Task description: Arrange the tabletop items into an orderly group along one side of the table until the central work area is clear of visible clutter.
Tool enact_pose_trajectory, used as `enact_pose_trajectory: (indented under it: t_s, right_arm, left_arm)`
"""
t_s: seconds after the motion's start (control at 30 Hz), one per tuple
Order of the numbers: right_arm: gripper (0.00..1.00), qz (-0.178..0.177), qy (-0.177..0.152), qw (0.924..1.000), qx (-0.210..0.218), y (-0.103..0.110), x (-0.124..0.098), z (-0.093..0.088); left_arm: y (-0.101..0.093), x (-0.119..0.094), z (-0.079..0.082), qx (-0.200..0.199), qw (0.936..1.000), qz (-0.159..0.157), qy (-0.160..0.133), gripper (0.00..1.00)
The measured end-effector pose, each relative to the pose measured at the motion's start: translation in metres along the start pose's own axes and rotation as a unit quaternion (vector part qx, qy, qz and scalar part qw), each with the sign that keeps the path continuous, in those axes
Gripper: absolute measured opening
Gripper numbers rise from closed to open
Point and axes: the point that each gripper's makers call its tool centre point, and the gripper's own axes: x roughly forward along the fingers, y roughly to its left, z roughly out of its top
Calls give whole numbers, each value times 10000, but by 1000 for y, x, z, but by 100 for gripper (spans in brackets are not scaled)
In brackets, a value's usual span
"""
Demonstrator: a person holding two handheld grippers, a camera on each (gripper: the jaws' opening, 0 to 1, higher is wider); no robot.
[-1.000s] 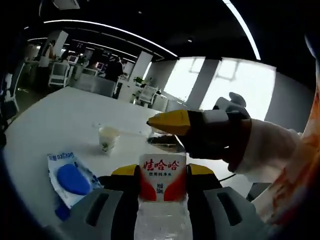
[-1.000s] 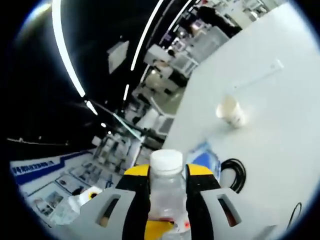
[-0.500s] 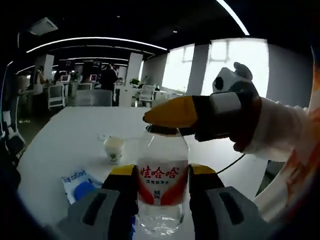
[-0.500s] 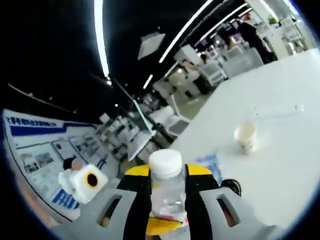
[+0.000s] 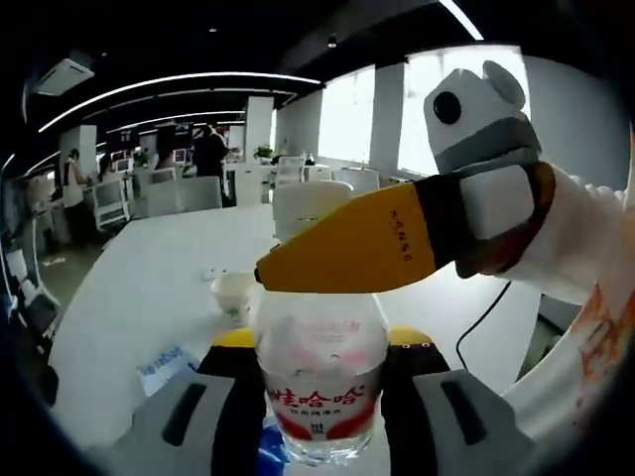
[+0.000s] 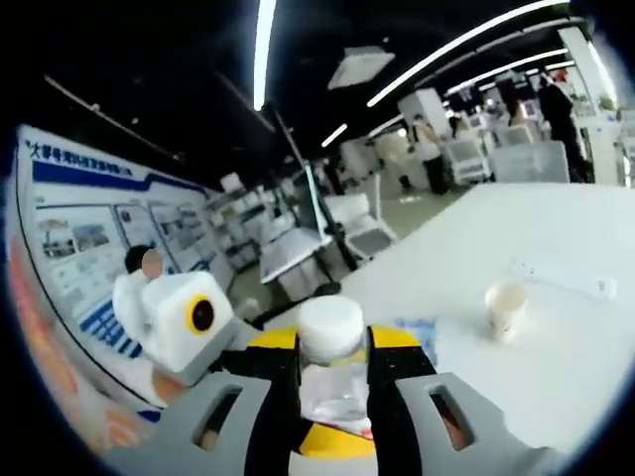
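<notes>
Left tongs (image 5: 322,362) grasp the bottle (image 5: 322,387) body, right tongs (image 6: 332,347) clench its cap (image 6: 331,328); opposing pulls could twist the cap loose, spilling onto the table (image 5: 149,288)

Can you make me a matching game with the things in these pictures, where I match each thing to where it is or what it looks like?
Things:
1. water bottle
2. bottle cap
3. paper cup
4. blue packet

Places or looks:
A. stands alone on the white table
B. lies flat on the table, beside the left tool
C. red and white label, body held by the left tool
D. white, gripped by the right tool

Pairs: 1-C, 2-D, 3-A, 4-B
</notes>
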Motion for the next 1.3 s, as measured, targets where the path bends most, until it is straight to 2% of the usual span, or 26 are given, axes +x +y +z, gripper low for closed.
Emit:
enact_pose_trajectory:
  t_s: [0.07, 0.37, 0.6, 0.73, 0.83, 0.9, 1.0, 1.17, 1.23, 1.3]
  right_arm:
    - [23, 30, -39, 10000, -21, 0, -1, 1]
    - [24, 26, -63, 9999, -137, -2, -5, 4]
    - [26, 21, -81, 9997, -221, -3, -5, 0]
    - [36, -187, -309, 9993, 129, -17, -14, 1]
    - [35, -283, -363, 9986, 246, -23, -26, -4]
    - [33, -494, -366, 9978, 243, -32, -40, -12]
    - [38, -768, -505, 9949, 424, -42, -62, -22]
    - [41, -1466, -298, 9870, 584, -58, -104, -61]
    - [43, -1638, -226, 9840, 665, -61, -115, -75]
    - [43, -1794, -272, 9791, 923, -62, -127, -89]
  left_arm:
    - [1, -1, 0, 100, 9999, 85, 6, 44]
    - [-2, 3, 4, 129, 9999, 55, 13, 42]
    - [-2, 4, -2, -292, 9996, -23, -49, 42]
    - [6, 2, -4, -290, 9995, 81, -109, 41]
    - [18, 2, -7, -229, 9995, 192, -57, 42]
    - [28, 2, -8, -311, 9991, 290, -56, 42]
    - [37, 5, -10, -326, 9988, 355, -14, 42]
    - [52, 11, -13, -444, 9982, 394, 55, 43]
    - [60, 16, -13, -446, 9980, 437, 89, 43]
    - [71, 21, -10, -386, 9979, 512, 79, 43]
